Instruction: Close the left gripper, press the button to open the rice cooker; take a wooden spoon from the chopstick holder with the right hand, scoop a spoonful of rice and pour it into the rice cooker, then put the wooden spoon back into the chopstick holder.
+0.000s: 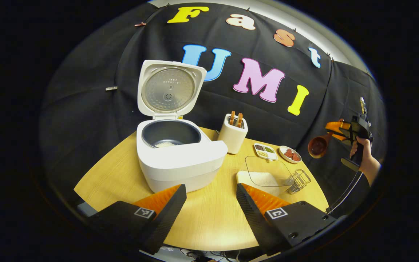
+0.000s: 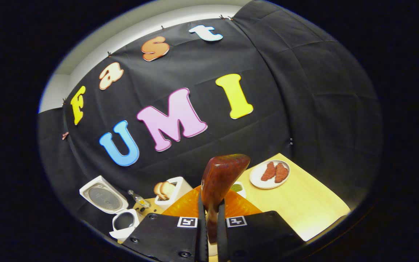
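The white rice cooker (image 1: 178,156) stands on the round wooden table (image 1: 209,222) with its lid up, and a little white rice lies in its dark pot. In the right gripper view the rice cooker (image 2: 116,213) sits small at lower left. A white chopstick holder (image 1: 233,133) with wooden handles stands just right of it. A clear container of rice (image 1: 265,178) lies before my left gripper (image 1: 211,203), which hangs open over the table's near side. My right gripper (image 2: 211,222) is shut on the handle of the wooden spoon (image 2: 220,178). In the left gripper view the spoon (image 1: 318,145) is held high, off the table's right edge.
A divided dish of small foods (image 1: 265,151) and a round plate with red pieces (image 1: 290,154) lie behind the rice container. A small wire rack (image 1: 298,181) stands at the container's right. The chopstick holder (image 2: 173,191) and the red-piece plate (image 2: 269,174) appear in the right gripper view.
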`<control>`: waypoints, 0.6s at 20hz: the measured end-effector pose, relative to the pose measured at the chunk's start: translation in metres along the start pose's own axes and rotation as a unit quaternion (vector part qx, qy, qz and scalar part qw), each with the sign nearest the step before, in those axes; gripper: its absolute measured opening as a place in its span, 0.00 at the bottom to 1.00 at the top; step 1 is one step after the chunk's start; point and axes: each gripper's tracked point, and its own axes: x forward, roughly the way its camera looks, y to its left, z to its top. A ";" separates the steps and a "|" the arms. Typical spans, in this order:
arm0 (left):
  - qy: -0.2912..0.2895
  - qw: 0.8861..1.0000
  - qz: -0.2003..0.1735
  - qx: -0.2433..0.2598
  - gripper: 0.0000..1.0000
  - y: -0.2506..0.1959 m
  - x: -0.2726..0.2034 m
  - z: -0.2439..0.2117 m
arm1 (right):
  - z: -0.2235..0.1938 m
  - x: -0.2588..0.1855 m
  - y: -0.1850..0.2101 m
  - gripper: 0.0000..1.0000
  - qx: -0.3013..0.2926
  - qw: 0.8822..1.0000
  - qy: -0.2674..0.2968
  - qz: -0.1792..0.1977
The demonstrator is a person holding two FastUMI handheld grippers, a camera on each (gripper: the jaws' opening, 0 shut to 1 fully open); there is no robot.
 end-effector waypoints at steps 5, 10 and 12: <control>-0.010 1.000 0.018 -0.023 0.96 -0.036 0.024 0.021 | -0.040 0.025 -0.065 0.14 0.003 0.998 0.051 -0.041; -0.045 0.998 0.036 -0.036 0.96 -0.064 0.036 0.063 | -0.087 0.044 -0.099 0.14 -0.002 0.993 0.110 -0.049; -0.051 0.997 0.047 -0.030 0.96 -0.068 0.036 0.074 | -0.104 0.055 -0.103 0.14 -0.005 0.991 0.127 -0.046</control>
